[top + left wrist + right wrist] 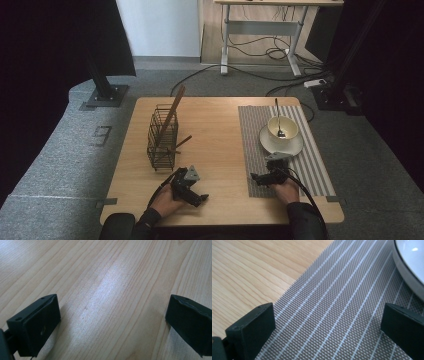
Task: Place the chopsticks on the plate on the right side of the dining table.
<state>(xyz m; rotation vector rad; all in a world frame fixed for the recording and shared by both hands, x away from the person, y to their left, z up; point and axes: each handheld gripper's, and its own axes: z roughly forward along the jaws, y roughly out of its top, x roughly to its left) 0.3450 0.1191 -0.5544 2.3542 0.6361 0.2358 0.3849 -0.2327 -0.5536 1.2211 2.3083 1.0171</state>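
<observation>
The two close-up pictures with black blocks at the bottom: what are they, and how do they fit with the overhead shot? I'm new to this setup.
Those blocks are gripper jaws. A person holds a left gripper and a right gripper; each carries a camera looking along its jaws. The high view looks down on the wooden table. Both grippers are open and hold nothing. The left one looks at bare wood, the right at the striped placemat beside the white saucer. Also there: a wire basket with a wooden stick, and a bowl with a spoon.
</observation>
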